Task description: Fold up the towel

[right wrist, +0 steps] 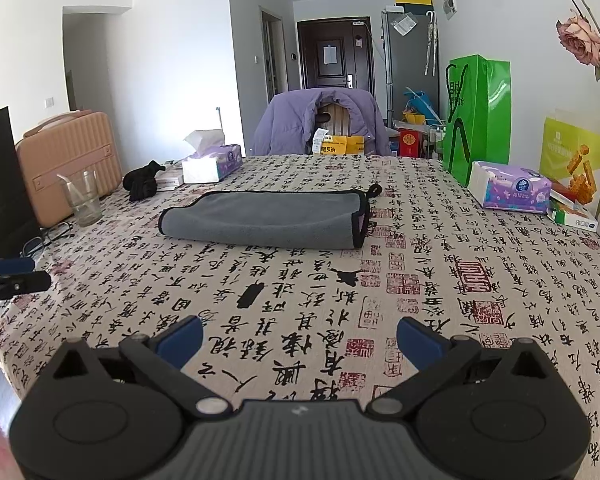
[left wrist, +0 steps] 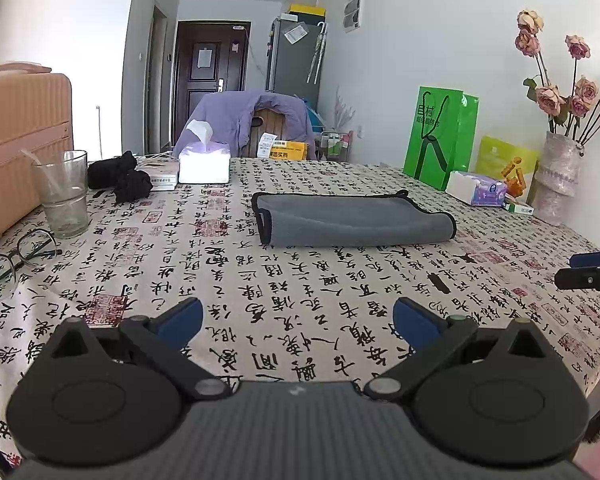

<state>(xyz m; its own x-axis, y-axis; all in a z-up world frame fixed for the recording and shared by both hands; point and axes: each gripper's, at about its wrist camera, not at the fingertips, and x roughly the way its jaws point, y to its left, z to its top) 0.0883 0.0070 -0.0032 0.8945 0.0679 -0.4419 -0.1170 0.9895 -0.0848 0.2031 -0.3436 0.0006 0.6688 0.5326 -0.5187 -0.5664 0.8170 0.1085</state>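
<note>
Hovering above the near edge of the worktop (left wrist: 300,280), the left hand-held gripper (left wrist: 298,322) has its jaws spread wide, holding nothing. Ahead, a folded grey towel (left wrist: 352,220) lies mid-worktop. The right hand-held gripper (right wrist: 300,338) is likewise wide apart and empty, well short of the towel.

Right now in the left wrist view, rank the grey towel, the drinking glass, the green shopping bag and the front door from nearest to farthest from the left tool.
1. Grey towel, ahead at table centre, already folded.
2. Drinking glass, far left; close to the towel's range, so this order is uncertain.
3. Green shopping bag, far right edge.
4. Front door, back of the room.
</note>
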